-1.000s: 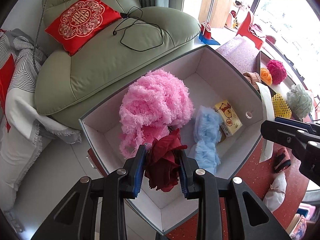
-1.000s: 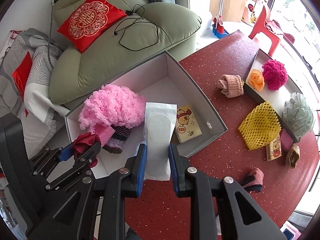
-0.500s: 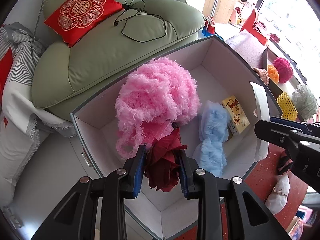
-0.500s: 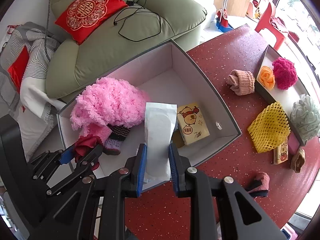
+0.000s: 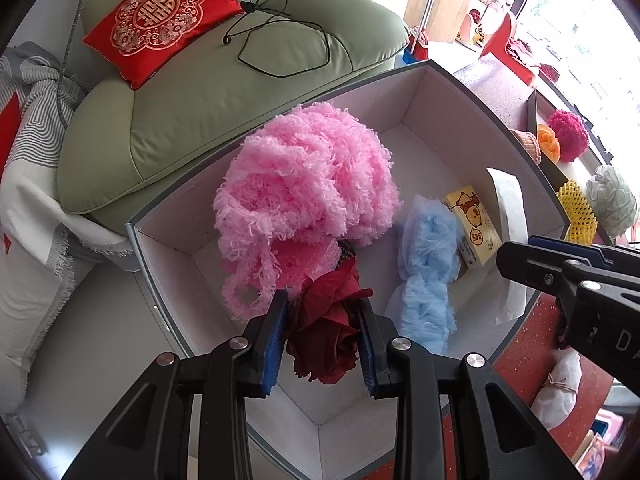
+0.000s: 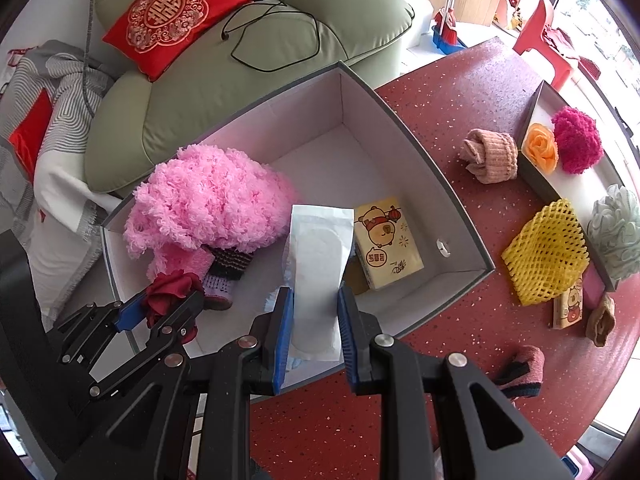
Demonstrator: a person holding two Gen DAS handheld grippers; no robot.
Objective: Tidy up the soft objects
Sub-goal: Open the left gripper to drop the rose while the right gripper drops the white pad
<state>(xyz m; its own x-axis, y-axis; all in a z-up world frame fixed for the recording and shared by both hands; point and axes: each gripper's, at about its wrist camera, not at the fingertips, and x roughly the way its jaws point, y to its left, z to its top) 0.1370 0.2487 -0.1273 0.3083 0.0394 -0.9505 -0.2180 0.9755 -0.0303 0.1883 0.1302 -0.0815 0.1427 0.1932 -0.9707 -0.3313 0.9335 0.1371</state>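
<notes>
A: What has changed over the last second?

B: Both loads have been carried lower, over the open grey box [image 6: 460,216] — its interior now fills far more of each view than it did a second ago. The left gripper [image 5: 322,334] is seen closed on a dark red fabric rose [image 5: 326,336]; the right gripper [image 6: 314,336] is clamped on a flat white pouch [image 6: 316,256], upright between its fingers.

A: What is meant by that for the task?

B: Release into the box is judged to be the next step. Neither item has been let go yet.

A: And the materials, nearest the fingers first?

B: The rose is made of crumpled, satiny petals, squeezed between the blue pads. The pouch is smooth, thin and rectangular. Just beyond the left fingers a shaggy pink yarn bundle [image 5: 304,184] is heaped, with a fuzzy pale-blue piece [image 5: 428,264] beside it. A glossy yellow tissue pack [image 6: 386,248] lies just past the pouch.

A: Farther out?

B: On the speckled red table [image 6: 440,88], well beyond the right fingers, a ribbed beige sock roll [image 6: 490,156] and a yellow foam net [image 6: 544,252] are left — still to be sorted. Behind the box a green armchair [image 6: 208,92] with a red embroidered cushion [image 6: 176,14] is seen.
</notes>
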